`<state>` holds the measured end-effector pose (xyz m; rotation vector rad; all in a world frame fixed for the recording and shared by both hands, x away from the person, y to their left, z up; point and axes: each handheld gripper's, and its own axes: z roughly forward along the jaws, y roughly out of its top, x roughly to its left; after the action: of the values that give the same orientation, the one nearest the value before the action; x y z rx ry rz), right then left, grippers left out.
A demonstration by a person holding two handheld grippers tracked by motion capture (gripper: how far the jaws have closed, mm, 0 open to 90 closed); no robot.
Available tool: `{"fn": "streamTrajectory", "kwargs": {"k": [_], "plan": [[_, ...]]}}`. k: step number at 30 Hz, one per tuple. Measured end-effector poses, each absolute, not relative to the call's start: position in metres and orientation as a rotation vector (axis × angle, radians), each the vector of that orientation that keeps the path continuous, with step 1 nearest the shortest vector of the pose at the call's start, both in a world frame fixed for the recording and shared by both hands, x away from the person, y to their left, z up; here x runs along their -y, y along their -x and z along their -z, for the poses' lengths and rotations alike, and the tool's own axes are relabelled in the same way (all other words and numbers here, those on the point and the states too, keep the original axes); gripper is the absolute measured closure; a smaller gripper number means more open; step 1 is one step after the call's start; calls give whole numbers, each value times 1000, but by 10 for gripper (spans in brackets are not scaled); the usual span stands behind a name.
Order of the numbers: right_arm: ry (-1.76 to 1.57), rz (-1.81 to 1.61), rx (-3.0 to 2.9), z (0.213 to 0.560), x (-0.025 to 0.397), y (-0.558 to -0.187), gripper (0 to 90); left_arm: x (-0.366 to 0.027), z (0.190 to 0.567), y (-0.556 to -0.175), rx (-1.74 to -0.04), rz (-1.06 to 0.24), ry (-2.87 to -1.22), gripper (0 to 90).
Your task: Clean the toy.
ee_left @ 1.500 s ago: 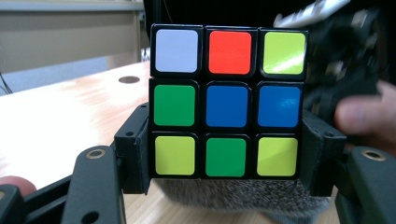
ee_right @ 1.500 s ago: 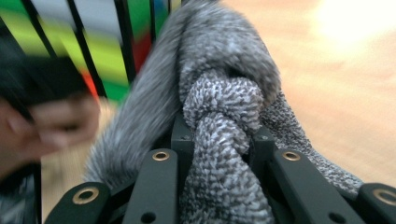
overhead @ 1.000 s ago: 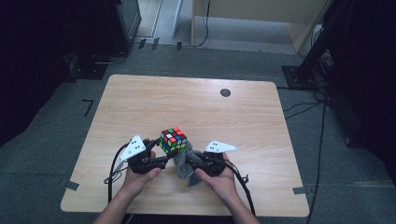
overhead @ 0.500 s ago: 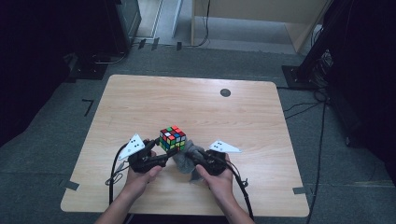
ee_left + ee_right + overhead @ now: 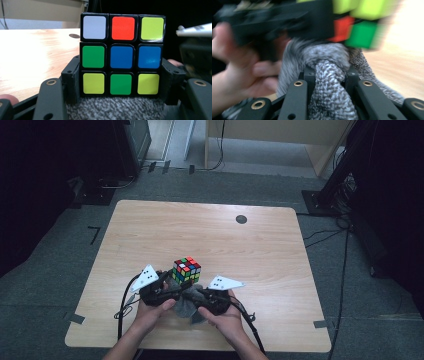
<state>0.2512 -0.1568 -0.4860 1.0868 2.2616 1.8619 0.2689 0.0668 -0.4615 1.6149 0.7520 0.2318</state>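
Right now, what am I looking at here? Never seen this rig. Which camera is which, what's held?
No robot: a person holds a two-jaw gripper in each hand. The high view looks down on the wooden table. The other two cameras ride on the grippers, looking along their black jaws. The left gripper clamps a scrambled puzzle cube, one jaw on each side of it. The right gripper pinches a bunched grey knitted cloth that lies under the cube. The right gripper view is motion-blurred.
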Motion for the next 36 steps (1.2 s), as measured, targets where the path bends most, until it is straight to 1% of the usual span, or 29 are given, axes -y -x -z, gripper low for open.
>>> {"fn": "streamTrajectory", "kwargs": {"k": [7, 13, 17, 21, 24, 26, 28, 31, 36], "plan": [[-1284, -1752, -2054, 486, 195, -266, 725, -74, 458, -271, -766, -242, -1596, 345], [-1299, -1689, -1943, 482, 218, -272, 697, -79, 458, -275, -789, -246, -1591, 345], [-1250, -1626, -1922, 479, 227, -275, 636, -83, 458, -279, -809, -234, -1598, 345], [-1160, -1617, -1955, 475, 231, -277, 525, -90, 456, -286, -829, -205, -1619, 345], [-1114, -1614, -1957, 473, 234, -277, 466, -96, 456, -290, -854, -183, -1625, 345], [-1074, -1584, -1955, 470, 234, -277, 409, -100, 457, -293, -867, -182, -1624, 345], [-1049, -1528, -1960, 467, 234, -277, 373, -103, 457, -294, -880, -187, -1617, 345], [-1011, -1451, -1963, 465, 233, -276, 356, -104, 457, -295, -886, -184, -1611, 345], [-880, -1518, -1985, 464, 225, -271, 315, -100, 457, -295, -860, -148, -1633, 345]]}}
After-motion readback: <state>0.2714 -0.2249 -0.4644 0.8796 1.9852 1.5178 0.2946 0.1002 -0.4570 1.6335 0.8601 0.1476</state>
